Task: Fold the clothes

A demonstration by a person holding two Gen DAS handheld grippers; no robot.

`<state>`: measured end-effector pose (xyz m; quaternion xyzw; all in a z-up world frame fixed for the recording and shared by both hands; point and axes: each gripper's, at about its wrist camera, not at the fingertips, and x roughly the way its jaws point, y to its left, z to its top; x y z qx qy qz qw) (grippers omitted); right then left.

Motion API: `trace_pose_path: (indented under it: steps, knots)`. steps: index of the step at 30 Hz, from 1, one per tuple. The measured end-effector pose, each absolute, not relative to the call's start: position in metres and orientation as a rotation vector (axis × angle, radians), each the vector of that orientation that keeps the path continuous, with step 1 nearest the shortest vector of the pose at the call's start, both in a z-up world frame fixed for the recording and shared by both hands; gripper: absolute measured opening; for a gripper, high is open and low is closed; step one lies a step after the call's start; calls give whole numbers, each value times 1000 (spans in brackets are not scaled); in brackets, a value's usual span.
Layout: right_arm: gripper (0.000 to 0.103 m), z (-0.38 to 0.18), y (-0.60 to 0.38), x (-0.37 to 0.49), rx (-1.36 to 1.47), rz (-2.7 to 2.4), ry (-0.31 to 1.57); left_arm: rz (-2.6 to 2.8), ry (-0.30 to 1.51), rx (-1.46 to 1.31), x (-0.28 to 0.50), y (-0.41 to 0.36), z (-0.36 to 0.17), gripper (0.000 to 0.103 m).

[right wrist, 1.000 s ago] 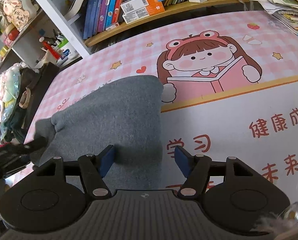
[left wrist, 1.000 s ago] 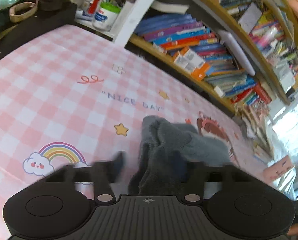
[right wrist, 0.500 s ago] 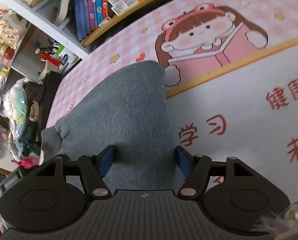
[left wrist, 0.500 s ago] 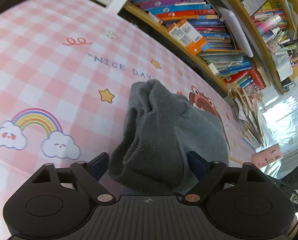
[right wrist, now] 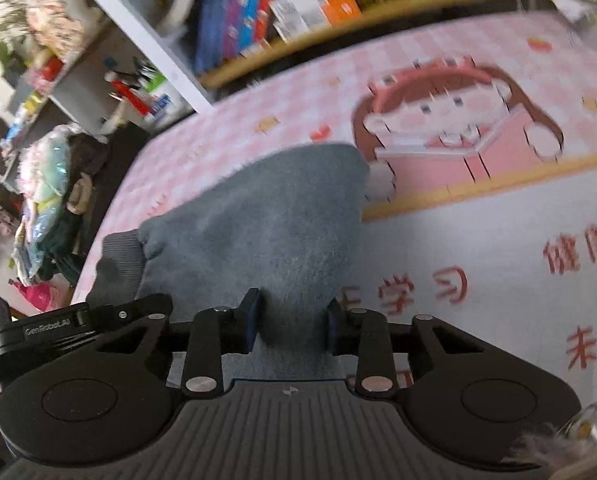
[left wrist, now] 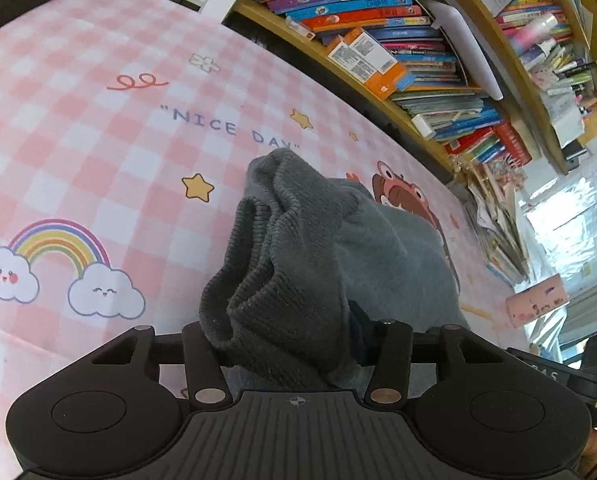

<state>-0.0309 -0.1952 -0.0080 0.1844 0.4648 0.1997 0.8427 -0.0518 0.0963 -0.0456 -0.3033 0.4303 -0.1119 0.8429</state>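
My left gripper has just been closing on the ribbed hem bunch of the grey sweater at 6 o'clock on the pink mat, my right gripper likewise pinching its near edge (both ends gripped, probably to lift and fold).

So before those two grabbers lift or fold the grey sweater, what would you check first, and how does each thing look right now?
1. Left gripper has cloth: ok, its jaws have just been closing and the grey sweater's ribbed cuff is bunched between them.
2. Right gripper has cloth: ok, its jaws have just been closing and pinch a fold of the sweater.
3. Grip firm enough to lift: cannot tell.
4. Sweater free of clutter: ok, it lies only on the pink mat.
5. Mat around it clear for the fold: ok.
6. Right view sharp: not ok, blurred.
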Motion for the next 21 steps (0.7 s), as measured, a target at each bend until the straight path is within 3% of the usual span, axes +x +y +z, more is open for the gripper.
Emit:
trace_pose_path:
  steps: [2, 8, 10, 14, 21]
  knots:
    - [42, -12, -198, -27, 412, 410, 1001, -238, 915, -655, -50, 98, -47, 54]
    - [52, -25, -203, -17, 488, 397, 1060, -249, 945, -716, -45, 100, -58, 61]
    - [46, -28, -204, -15, 504, 411, 1073, -248, 948, -716, -44, 99, -59, 61]
    - [32, -24, -201, -18, 488, 441, 1050, -250, 939, -694, -45, 95, -55, 53]
    - [29, 1, -192, -37, 386, 447, 927, -300, 869, -668, -52, 92, -36, 49]
